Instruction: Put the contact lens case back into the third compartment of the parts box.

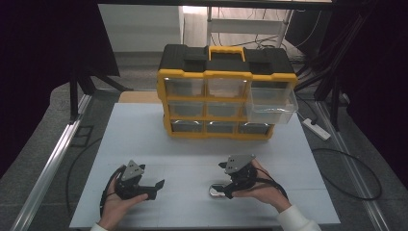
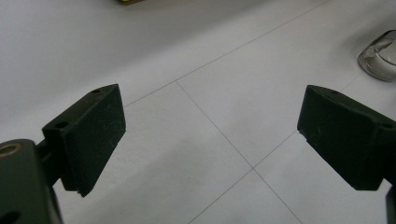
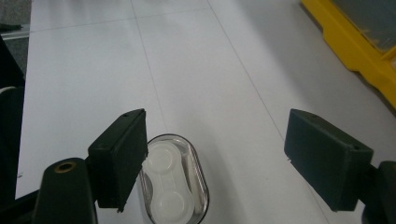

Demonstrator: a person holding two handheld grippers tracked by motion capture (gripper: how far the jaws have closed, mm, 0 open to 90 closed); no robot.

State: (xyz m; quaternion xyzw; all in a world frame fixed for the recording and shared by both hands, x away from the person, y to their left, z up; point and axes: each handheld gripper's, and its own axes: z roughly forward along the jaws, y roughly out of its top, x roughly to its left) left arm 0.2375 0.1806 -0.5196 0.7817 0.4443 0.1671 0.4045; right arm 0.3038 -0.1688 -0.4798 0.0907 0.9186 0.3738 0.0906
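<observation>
So we've got the right gripper [image 1: 222, 191] hovering near the front edge of the desk [image 1: 144, 139], jaws wide apart and holding nothing, with the little clear oval case [image 3: 173, 179] just below its left jaw, probably lining up a grab. The left gripper [image 1: 156, 188] sits toward the front-left corner, also gaping and empty, likely just waiting. At the back edge, the yellow drawer organizer [image 1: 226, 91] has its top-right drawer [image 1: 272, 106] pulled out, presumably for the case. White tabletop, dark curtains around.
</observation>
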